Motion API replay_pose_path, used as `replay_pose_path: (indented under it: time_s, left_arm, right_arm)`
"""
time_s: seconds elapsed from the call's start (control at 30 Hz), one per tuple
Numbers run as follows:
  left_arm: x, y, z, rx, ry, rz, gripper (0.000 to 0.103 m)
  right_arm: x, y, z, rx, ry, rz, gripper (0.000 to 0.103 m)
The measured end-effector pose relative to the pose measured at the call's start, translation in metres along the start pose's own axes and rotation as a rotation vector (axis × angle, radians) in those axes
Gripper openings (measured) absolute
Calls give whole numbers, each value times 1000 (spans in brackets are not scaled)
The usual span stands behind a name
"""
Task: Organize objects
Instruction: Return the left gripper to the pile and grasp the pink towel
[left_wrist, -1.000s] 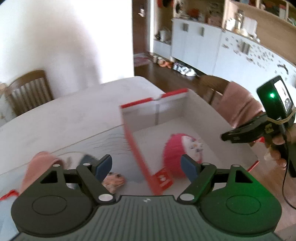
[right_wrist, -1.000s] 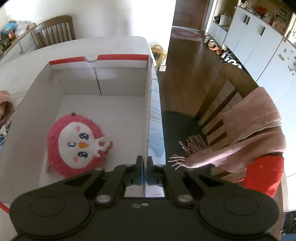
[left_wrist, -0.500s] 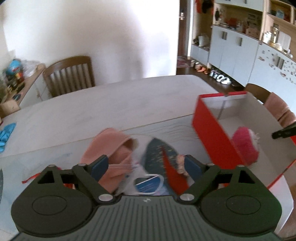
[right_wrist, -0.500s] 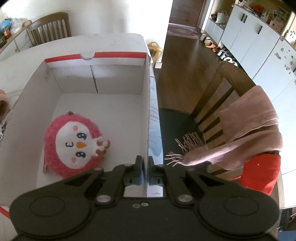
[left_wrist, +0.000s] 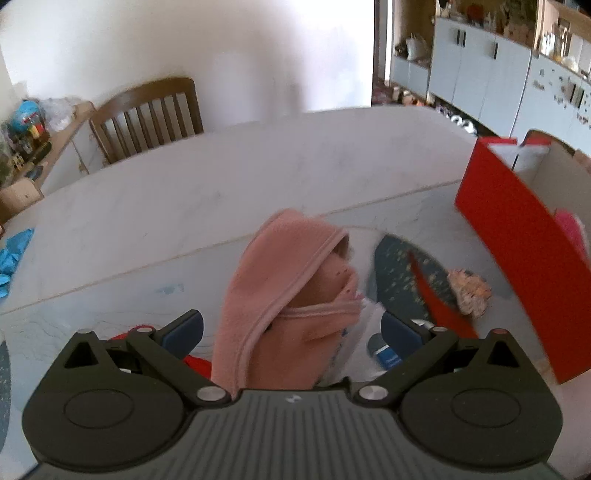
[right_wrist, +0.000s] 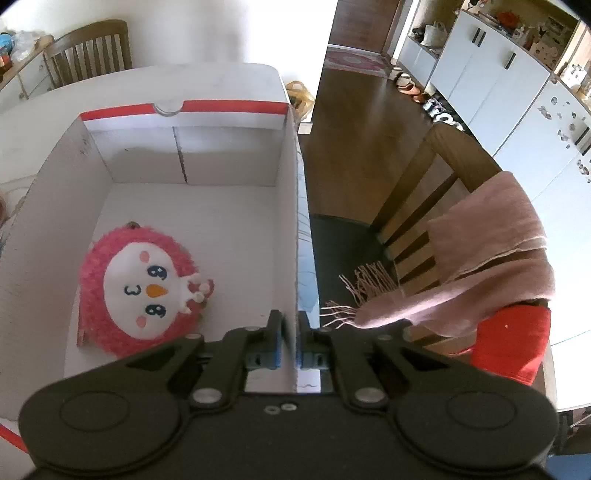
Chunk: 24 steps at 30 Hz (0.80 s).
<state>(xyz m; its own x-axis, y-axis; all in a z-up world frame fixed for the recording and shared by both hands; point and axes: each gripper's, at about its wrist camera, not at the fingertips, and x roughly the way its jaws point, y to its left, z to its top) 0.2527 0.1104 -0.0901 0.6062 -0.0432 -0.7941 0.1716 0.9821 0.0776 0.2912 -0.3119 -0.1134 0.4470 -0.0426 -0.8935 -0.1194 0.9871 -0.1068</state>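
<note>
A red and white cardboard box (right_wrist: 291, 206) stands on the white table; its red side shows in the left wrist view (left_wrist: 517, 236). A round pink plush bird (right_wrist: 144, 291) lies inside it. My right gripper (right_wrist: 289, 341) is shut on the box's right wall. My left gripper (left_wrist: 291, 326) is open and empty just above a pink fleece garment (left_wrist: 284, 291) on the table. To its right lie a dark blue patterned item with a red stripe (left_wrist: 413, 273) and a small fluffy peach toy (left_wrist: 471, 291).
A wooden chair (left_wrist: 147, 114) stands at the table's far side. Another chair (right_wrist: 436, 192) with a pink scarf (right_wrist: 491, 258) stands right of the box, past the table's edge. Blue cloth (left_wrist: 11, 251) lies at the far left. White cabinets (right_wrist: 498, 85) line the wall.
My left gripper has swung left, away from the box, and now hangs over the pink garment. My right gripper stays shut on the box wall.
</note>
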Motion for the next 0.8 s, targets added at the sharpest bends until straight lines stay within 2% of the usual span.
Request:
replay_pose_path:
  time_s: [0.13,0.3,0.53,0.6,0.67,0.7,0.77,0.8]
  left_arm:
    - [17,2,-1,47,25,-19,103]
    - [36,-8,3,129,36,-2,103]
    - [52,-9,5,139,66,41,100]
    - [53,-8,6,129,70,36,88]
    - [54,-8,6,118,87,29,62]
    - [55,-7,6,110,95,30,55]
    - [54,-7,6,88,106,39,34]
    - [51,-7,7,80,103,44,29]
  right_arm:
    - [0,1,0,3,4,-10,7]
    - [0,4,1,3,11,-35,8]
    - [0,8,2,-13,14,-53,8]
    - [0,8,2,-19,17,-48,8]
    - [1,8,1,-27,19,-46,8]
    - [1,7,1,-28,20,-42,8]
    - [1,7,2,-31,24,-37,8]
    - [1,6,2,-33,26,-34,8]
